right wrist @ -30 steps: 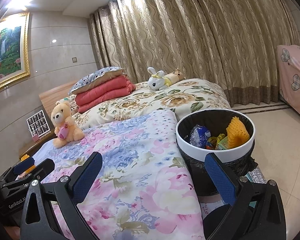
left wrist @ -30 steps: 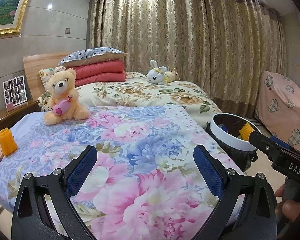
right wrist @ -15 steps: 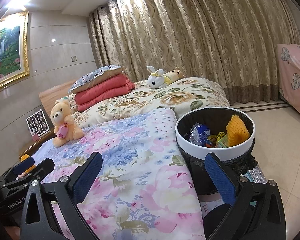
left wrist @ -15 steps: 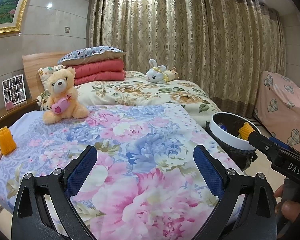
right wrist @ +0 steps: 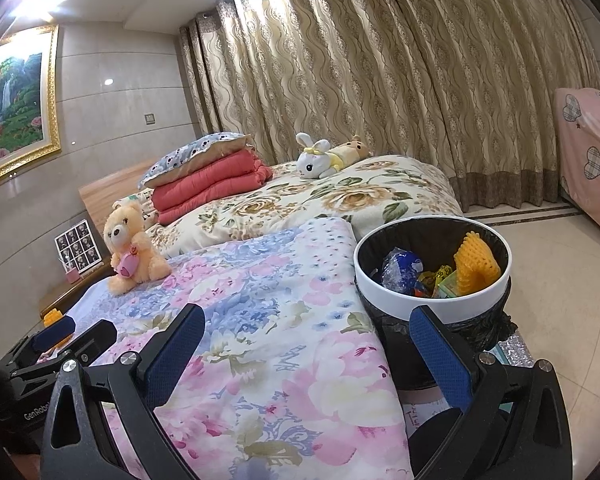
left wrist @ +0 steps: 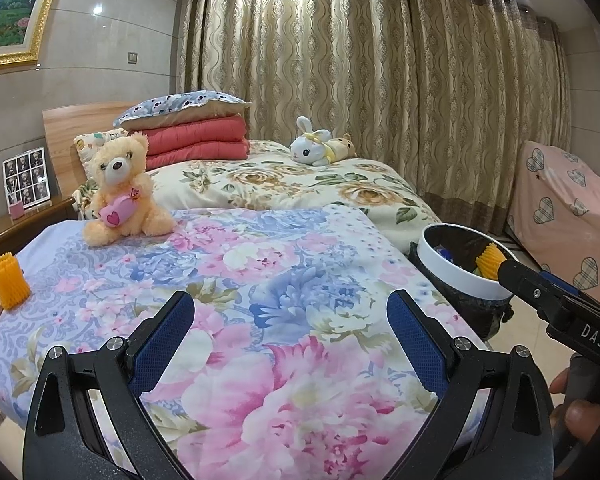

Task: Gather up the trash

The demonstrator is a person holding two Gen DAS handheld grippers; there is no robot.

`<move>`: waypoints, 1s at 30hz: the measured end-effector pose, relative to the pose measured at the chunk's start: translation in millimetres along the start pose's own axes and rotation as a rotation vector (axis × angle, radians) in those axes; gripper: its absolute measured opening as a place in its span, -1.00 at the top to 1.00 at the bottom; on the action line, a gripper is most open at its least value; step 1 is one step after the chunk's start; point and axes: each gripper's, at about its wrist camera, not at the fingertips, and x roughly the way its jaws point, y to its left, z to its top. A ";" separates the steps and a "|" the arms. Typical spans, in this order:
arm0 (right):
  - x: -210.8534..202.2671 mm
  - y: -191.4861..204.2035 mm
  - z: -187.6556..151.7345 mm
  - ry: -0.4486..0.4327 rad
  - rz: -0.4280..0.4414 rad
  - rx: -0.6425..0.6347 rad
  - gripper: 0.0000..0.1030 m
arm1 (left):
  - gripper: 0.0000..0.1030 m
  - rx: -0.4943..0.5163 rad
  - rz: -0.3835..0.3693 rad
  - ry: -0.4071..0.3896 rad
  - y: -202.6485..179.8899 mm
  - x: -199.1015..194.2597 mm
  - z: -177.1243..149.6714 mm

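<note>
Both grippers hang over the near edge of the bed; the left gripper (left wrist: 290, 334) and the right gripper (right wrist: 310, 354) each stand wide open, holding nothing; one yellow foam net (left wrist: 10, 286) stands upright at the bed's left edge, well left of the left gripper and apart from it; a second yellow net (right wrist: 476, 266) sits with wrappers inside the one trash bin (right wrist: 432, 304) just off the bed's right edge, beyond the right gripper; farther back sit one teddy bear (left wrist: 120, 192) and one toy rabbit (left wrist: 314, 148).
</note>
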 end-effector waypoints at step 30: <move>0.6 1.5 -0.7 0.011 0.003 0.006 -1.00 | -0.93 0.001 -0.010 0.014 -1.5 4.7 -4.9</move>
